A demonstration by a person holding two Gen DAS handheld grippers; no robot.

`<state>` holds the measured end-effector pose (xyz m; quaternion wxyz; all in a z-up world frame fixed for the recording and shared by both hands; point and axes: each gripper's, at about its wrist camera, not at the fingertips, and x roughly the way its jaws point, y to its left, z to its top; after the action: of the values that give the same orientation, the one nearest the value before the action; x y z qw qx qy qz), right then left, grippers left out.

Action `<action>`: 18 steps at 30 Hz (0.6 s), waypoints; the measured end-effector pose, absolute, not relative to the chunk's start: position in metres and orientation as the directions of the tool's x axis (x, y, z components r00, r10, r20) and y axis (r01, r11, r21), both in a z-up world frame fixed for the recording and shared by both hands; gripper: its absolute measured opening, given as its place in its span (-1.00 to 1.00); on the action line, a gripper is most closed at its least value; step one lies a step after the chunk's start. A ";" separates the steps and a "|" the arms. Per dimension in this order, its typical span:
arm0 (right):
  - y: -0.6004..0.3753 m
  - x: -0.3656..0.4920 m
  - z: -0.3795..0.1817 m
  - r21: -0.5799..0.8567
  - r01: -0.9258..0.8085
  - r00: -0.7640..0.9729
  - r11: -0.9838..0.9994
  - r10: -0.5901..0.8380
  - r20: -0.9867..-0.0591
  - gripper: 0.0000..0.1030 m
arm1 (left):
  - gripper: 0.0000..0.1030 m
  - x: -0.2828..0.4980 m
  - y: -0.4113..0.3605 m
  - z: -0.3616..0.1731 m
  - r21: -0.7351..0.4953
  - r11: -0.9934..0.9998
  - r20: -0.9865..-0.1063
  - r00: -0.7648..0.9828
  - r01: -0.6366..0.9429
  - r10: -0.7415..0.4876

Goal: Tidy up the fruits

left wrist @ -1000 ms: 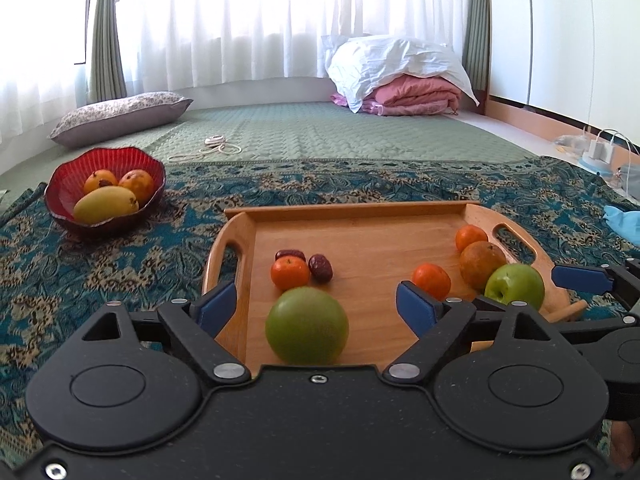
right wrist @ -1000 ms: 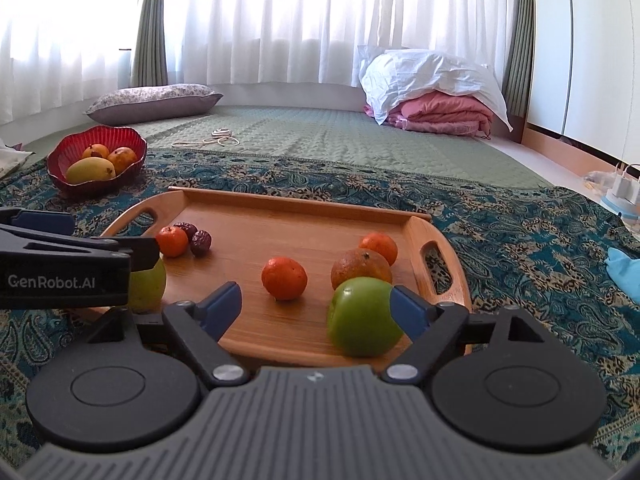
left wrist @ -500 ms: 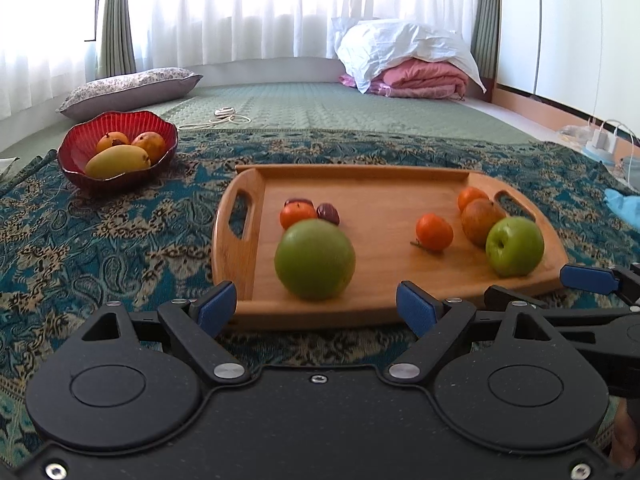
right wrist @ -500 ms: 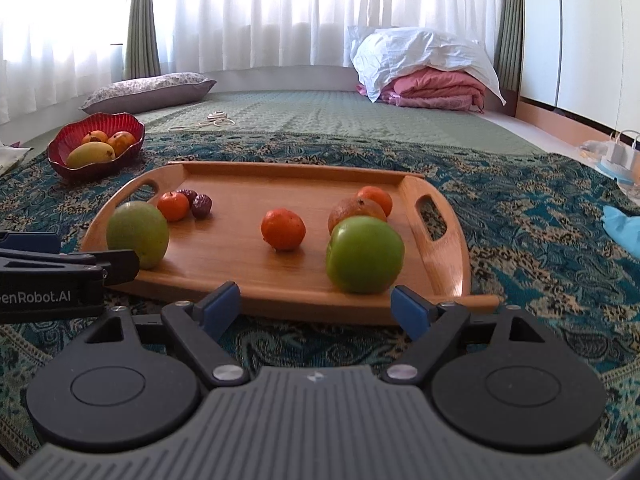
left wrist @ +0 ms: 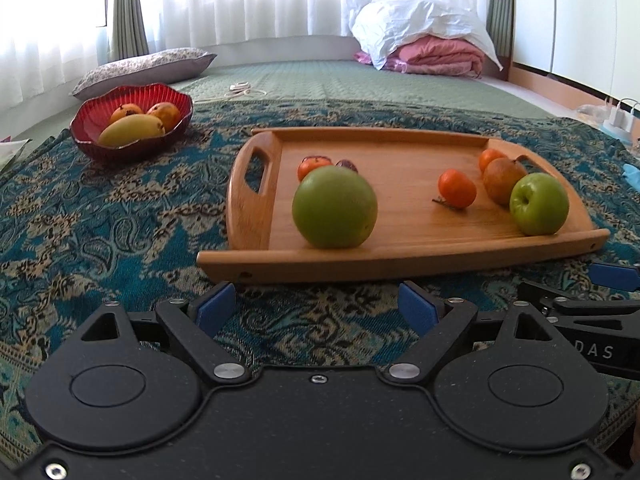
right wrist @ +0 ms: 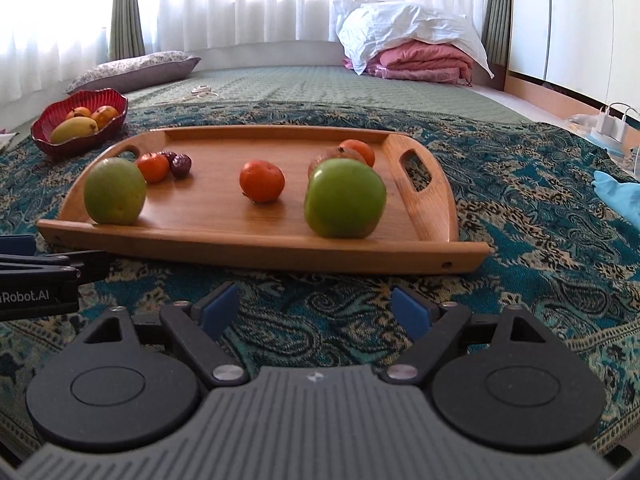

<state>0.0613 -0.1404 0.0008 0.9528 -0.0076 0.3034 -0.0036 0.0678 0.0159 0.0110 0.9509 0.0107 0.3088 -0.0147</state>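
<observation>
I am holding my left tool (left wrist: 316, 306) and right tool (right wrist: 316, 304) spread and empty, short of the tray (left wrist: 400, 264); next, probably, reaching ahead for the green fruit (left wrist: 334, 213).

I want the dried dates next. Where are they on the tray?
The two dark dates lie at the far left of the wooden tray in the right wrist view, near its left handle, right beside a small orange and behind the big green fruit.

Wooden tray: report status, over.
Left gripper and right gripper open, empty, short of wooden tray. Two green apples, tangerines aboard. Nothing blocking.
</observation>
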 end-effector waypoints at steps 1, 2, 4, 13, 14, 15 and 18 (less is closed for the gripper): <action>-0.141 0.062 0.000 -0.019 0.003 0.814 1.000 -0.013 -0.581 0.79 | 0.71 0.068 0.016 0.010 0.014 0.999 -0.590 0.807 0.032 -0.018; -0.141 0.062 -0.002 -0.020 0.005 0.812 1.000 -0.015 -0.584 0.79 | 0.72 0.069 0.016 0.009 0.016 0.999 -0.593 0.805 0.029 -0.014; -0.141 0.064 -0.004 -0.022 0.007 0.806 1.000 -0.019 -0.592 0.79 | 0.72 0.071 0.015 0.006 0.022 0.999 -0.598 0.802 0.024 -0.006; -0.141 0.069 -0.011 -0.026 0.006 0.797 1.000 -0.021 -0.604 0.93 | 0.79 0.075 0.012 -0.004 0.035 0.999 -0.614 0.789 0.014 0.010; -0.141 0.070 -0.012 -0.025 0.007 0.796 1.000 -0.021 -0.605 0.95 | 0.80 0.076 0.011 -0.005 0.038 0.999 -0.613 0.790 0.014 0.012; -0.141 0.070 -0.013 -0.023 0.008 0.795 1.000 -0.020 -0.606 0.97 | 0.83 0.076 0.011 -0.006 0.040 0.999 -0.613 0.790 0.014 0.014; -0.141 0.073 -0.015 -0.024 0.011 0.791 1.000 -0.023 -0.611 1.00 | 0.92 0.077 0.012 -0.008 0.039 0.999 -0.615 0.788 0.008 0.018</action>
<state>0.0729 -0.1410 -0.0152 0.9463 -0.0097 0.3230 -0.0090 0.0772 0.0116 -0.0079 0.9454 0.0196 0.3253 0.0026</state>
